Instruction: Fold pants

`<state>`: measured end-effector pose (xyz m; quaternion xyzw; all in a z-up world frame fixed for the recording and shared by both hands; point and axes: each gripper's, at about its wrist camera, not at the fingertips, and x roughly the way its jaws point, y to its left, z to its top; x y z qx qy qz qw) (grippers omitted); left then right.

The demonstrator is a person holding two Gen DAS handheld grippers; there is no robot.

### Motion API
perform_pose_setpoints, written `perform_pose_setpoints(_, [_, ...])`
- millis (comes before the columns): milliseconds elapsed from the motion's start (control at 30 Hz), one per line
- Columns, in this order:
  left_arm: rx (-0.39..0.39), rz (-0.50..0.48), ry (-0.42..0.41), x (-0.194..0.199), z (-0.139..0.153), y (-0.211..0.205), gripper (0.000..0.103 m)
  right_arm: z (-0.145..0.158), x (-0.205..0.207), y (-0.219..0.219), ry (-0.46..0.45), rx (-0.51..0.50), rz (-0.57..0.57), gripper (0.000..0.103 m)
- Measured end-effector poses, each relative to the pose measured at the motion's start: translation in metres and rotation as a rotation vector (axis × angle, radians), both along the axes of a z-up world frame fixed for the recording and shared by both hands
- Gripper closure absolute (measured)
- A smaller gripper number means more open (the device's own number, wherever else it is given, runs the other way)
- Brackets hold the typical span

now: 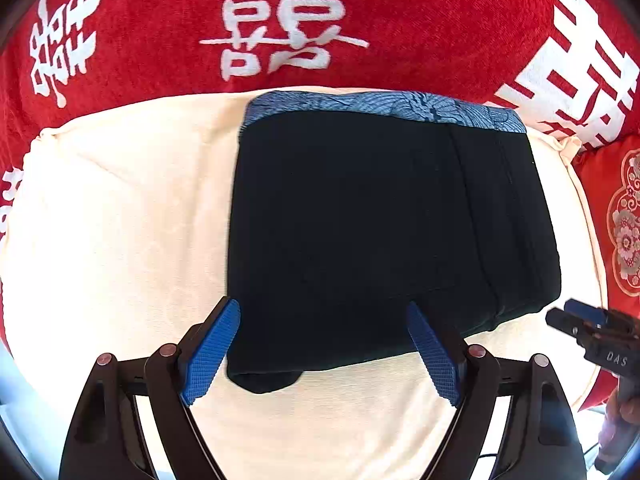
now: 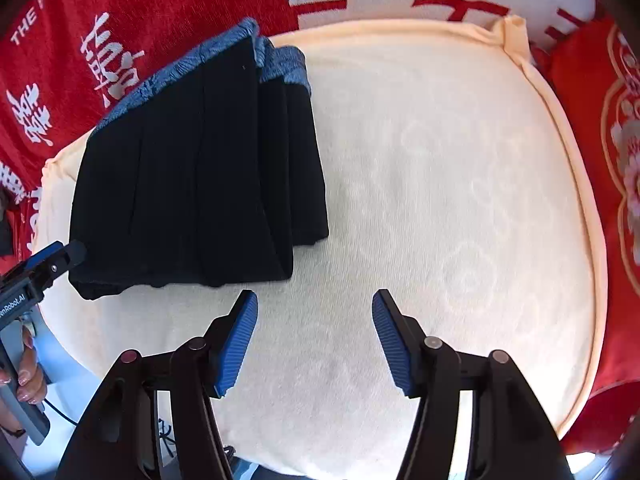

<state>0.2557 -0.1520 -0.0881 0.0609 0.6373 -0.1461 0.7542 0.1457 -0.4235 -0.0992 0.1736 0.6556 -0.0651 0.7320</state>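
The black pants [image 1: 360,220] lie folded into a compact rectangle on a cream cushion [image 1: 120,208], with a blue patterned waistband [image 1: 380,106] along the far edge. My left gripper [image 1: 324,312] hovers open over the near edge of the pants, one blue pad on each side and neither pressing. In the right wrist view the pants [image 2: 192,180] sit to the left. My right gripper [image 2: 315,300] stands open above the bare cushion [image 2: 440,200], apart from the pants and holding nothing. The left gripper [image 2: 52,260] shows at the pants' near left corner.
A red blanket with white characters [image 1: 140,20] covers the surface behind the cushion. A red embroidered pillow [image 2: 600,160] lies against the cushion's right side. The cushion's piped edge [image 2: 576,184] curves along the right. A hand [image 2: 28,368] grips the left tool's handle.
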Motion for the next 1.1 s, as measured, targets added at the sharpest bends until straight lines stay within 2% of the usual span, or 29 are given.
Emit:
perform_pose_setpoints(167, [-0.002,0.006,0.007,0.003,-0.002,0.014,0.017,0.000,-0.011,0.002,0.026,0.027,-0.062,0.031])
perform_pose_setpoints(600, [-0.001,0.013,0.013,0.014,-0.007,0.020,0.017,0.012,-0.002,0.021,0.037,0.015,-0.039,0.025])
perform_pose_setpoints(700, [-0.007,0.007,0.007,0.014,-0.006,0.021,0.000,0.015,0.001,0.023,0.024,0.018,-0.032,0.025])
perform_pose_setpoints(1100, [-0.010,0.022,0.069,0.024,-0.020,0.022,0.000,0.022,0.005,0.006,-0.049,0.080,-0.062,0.021])
